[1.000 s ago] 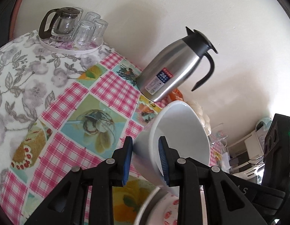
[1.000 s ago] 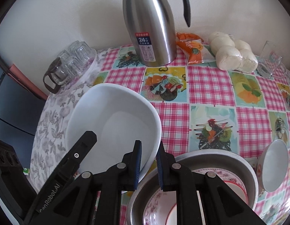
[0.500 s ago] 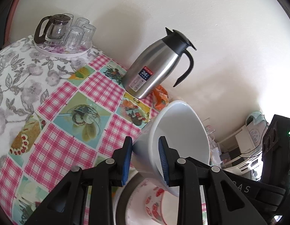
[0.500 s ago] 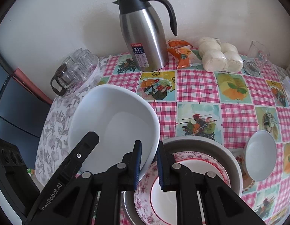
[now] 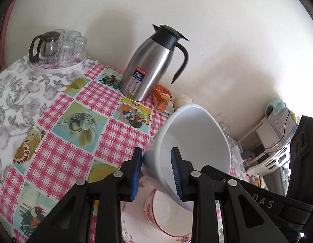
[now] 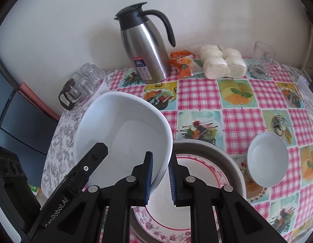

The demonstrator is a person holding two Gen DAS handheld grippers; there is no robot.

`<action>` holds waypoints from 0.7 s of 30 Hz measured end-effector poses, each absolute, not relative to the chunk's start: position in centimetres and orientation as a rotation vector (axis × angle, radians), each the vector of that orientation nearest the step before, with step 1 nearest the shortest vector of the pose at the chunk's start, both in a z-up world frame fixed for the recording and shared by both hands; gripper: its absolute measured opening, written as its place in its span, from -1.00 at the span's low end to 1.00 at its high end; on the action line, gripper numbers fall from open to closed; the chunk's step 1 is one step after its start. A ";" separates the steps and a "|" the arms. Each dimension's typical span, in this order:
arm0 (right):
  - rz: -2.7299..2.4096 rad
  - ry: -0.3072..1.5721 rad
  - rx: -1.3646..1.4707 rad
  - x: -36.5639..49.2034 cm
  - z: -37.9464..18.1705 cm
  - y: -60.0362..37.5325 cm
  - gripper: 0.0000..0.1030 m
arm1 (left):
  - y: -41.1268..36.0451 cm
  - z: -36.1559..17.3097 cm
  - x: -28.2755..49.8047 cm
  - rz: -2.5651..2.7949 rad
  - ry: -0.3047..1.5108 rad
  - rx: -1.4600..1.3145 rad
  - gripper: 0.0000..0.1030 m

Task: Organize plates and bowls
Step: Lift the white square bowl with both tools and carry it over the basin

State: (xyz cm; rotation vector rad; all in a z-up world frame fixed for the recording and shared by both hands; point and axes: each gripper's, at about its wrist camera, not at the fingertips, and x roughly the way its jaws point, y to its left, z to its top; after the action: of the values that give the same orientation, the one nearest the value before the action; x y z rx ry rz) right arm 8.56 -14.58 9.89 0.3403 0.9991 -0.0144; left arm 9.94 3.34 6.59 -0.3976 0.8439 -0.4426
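Observation:
A large white bowl [image 6: 124, 133] hangs tilted in the air, gripped on opposite rims. My left gripper [image 5: 156, 174] is shut on its rim, and my right gripper [image 6: 159, 179] is shut on the other rim. The bowl also shows in the left wrist view [image 5: 194, 141]. Below it a floral plate with a red ring [image 6: 198, 174] lies in a grey metal basin [image 6: 231, 162]. In the left wrist view a small red-patterned bowl [image 5: 168, 216] sits on that plate [image 5: 132, 218]. A small white bowl [image 6: 267, 162] stands to the right on the table.
A steel thermos jug [image 6: 146, 48] stands at the back by the wall, with an orange snack packet [image 6: 182, 62], wrapped white buns [image 6: 221, 62] and a glass mug [image 6: 263, 56]. A tray with a glass teapot and tumblers [image 6: 83, 85] stands at the left corner.
Both grippers have lifted the large white bowl up and across; it now hangs over the basin's left side. More of the floral plate and the small white bowl shows.

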 end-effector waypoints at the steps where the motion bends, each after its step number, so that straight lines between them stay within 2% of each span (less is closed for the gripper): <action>1: -0.016 0.985 0.340 8.1 10.0 -14.8 -0.67 | 3.0 6.7 9.7 -0.448 0.846 -0.386 -0.43; 16: -0.023 0.835 0.404 2.5 9.5 -18.5 -0.67 | -0.4 7.2 6.5 -0.476 0.851 -0.281 -0.43; 21: 0.001 0.841 0.455 1.8 8.3 -19.4 -0.67 | -0.6 7.3 6.0 -0.476 0.848 -0.266 -0.42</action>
State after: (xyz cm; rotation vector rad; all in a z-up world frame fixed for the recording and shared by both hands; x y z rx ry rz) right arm 1.84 -19.36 8.33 0.4551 0.8405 0.0012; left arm 5.98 -0.64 7.33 -0.2658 0.8483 -0.4760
